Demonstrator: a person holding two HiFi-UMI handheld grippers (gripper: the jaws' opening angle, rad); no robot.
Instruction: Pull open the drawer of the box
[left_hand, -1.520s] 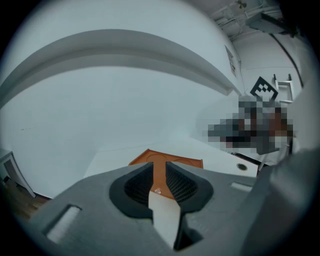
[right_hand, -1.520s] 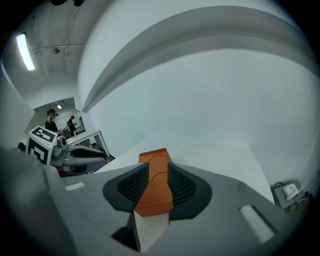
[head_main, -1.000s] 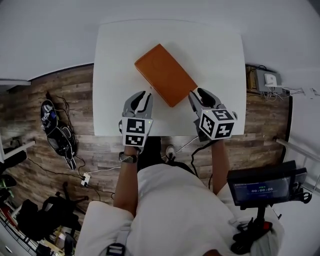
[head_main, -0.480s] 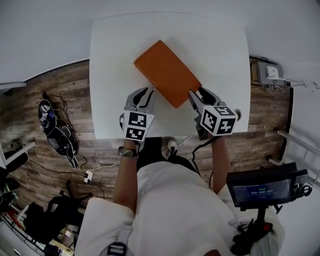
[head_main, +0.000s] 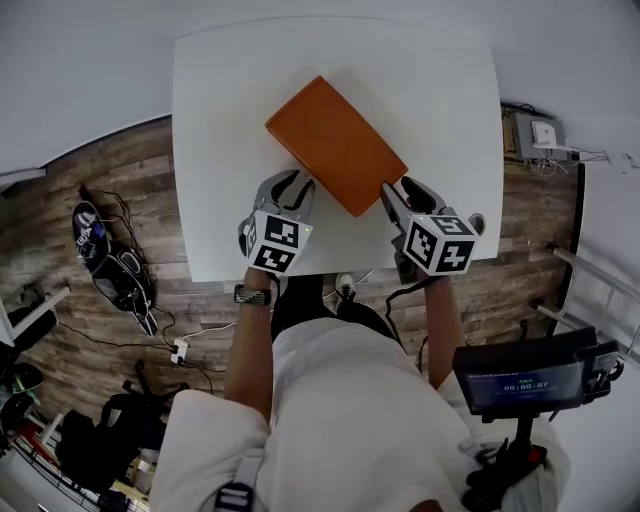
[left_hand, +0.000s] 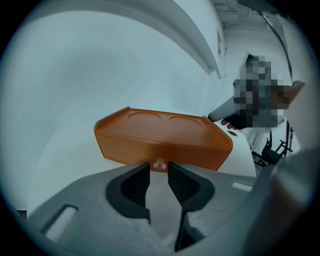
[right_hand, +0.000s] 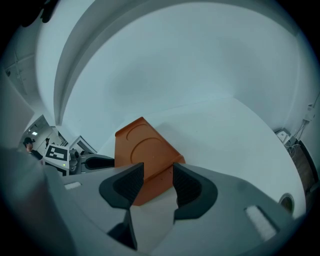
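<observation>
Between left tongs (head_main: 297, 181) and right tongs (head_main: 397, 190), both just opened, unclamped: orange box (head_main: 335, 143).

Head view looks steeply down; both gripper views face, seemingly closely, the box (head_main: 335, 145).

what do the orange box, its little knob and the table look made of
Orange box: likely moulded plastic, semi-matte; even colour, soft sheen, round shapes pressed into the lid. Knob: clear, glassy, probably acrylic or glass. Table: smooth white matte top, perhaps laminate; cannot tell for sure.
</observation>
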